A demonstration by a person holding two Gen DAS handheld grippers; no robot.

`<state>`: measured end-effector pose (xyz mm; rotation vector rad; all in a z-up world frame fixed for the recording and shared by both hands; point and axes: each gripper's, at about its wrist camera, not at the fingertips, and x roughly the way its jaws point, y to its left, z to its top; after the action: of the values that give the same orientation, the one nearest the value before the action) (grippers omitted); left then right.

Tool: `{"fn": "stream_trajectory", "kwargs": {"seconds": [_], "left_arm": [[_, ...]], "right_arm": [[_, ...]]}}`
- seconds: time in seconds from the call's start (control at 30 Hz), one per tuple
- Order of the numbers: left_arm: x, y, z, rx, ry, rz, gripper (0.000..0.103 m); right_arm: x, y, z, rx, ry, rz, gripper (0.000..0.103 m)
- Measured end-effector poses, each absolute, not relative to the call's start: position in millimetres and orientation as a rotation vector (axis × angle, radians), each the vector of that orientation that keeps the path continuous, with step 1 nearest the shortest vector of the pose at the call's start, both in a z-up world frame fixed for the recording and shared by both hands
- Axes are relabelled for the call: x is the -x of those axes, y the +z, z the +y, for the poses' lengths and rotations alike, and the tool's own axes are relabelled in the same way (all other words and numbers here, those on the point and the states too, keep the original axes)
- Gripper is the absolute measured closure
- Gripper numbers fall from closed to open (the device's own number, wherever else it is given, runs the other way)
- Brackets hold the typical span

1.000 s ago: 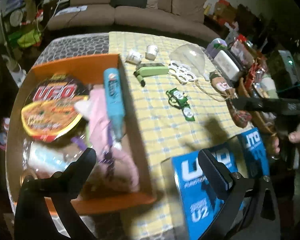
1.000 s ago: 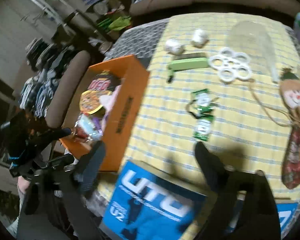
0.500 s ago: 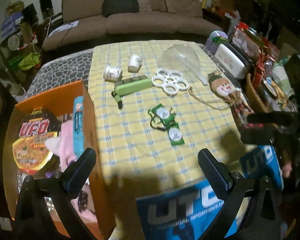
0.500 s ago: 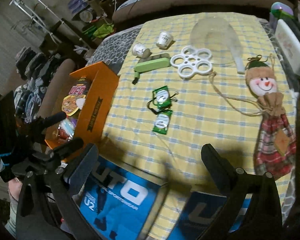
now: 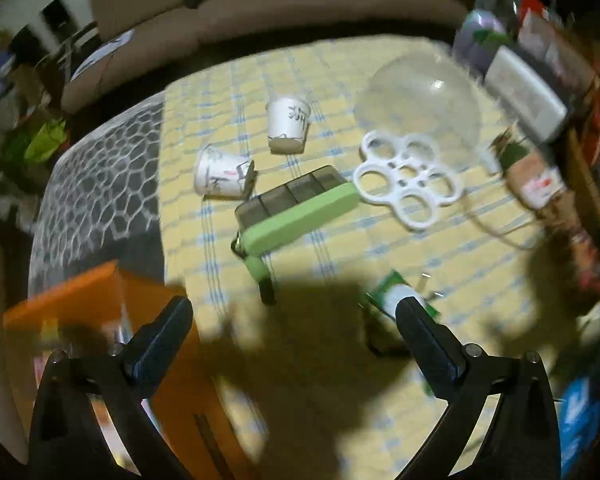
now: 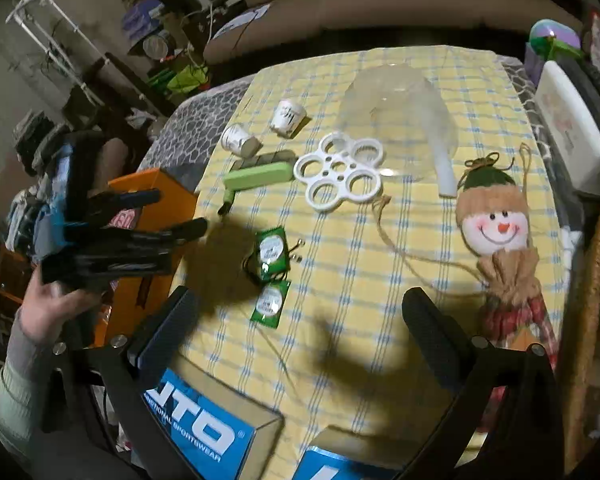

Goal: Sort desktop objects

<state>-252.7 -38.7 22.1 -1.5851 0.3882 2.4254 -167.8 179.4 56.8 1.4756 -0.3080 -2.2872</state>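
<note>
On the yellow checked tablecloth [image 6: 380, 264] lie a green case [image 5: 300, 218] [image 6: 258, 176], two small white cups [image 5: 288, 124] [image 6: 240, 140], a white flower-shaped ring holder [image 5: 408, 184] [image 6: 340, 172], a clear dome lid [image 5: 420, 92] [image 6: 396, 112], green packets [image 6: 272, 256] [image 5: 396, 300] and a snowman doll [image 6: 496, 224]. My left gripper [image 5: 294, 328] is open and empty, above the cloth near the green case; it also shows in the right wrist view [image 6: 176, 212]. My right gripper [image 6: 296, 320] is open and empty above the near part of the cloth.
An orange box [image 5: 68, 304] [image 6: 156, 200] holding sorted items stands at the left edge. A blue UTO box [image 6: 204, 428] sits at the near edge. Cluttered containers [image 5: 528, 88] line the right side. A brown sofa [image 5: 300, 4] stands behind the table.
My left gripper has swung right and forward from over the orange box to over the cloth near the green case. The right gripper has drawn back and turned slightly. Both stay open.
</note>
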Motion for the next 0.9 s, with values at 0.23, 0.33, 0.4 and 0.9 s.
{"fn": "stream_trajectory", "kwargs": {"seconds": [0.23, 0.33, 0.4, 0.9], "left_arm": [[298, -8, -27, 1.68, 2.361, 0.494, 0.0], [313, -20, -26, 1.714, 2.357, 0.527, 0.0], [320, -27, -25, 1.739, 2.348, 0.56, 0.0], [301, -8, -14, 1.705, 2.218, 0.38, 0.063]], "right_arm": [[189, 32, 196, -1.492, -2.268, -0.357, 0.0], [193, 24, 200, -1.493, -2.257, -0.377, 0.0], [195, 20, 200, -1.495, -2.245, -0.376, 0.0], [185, 14, 188, -1.48, -2.197, -0.364, 0.0]]}}
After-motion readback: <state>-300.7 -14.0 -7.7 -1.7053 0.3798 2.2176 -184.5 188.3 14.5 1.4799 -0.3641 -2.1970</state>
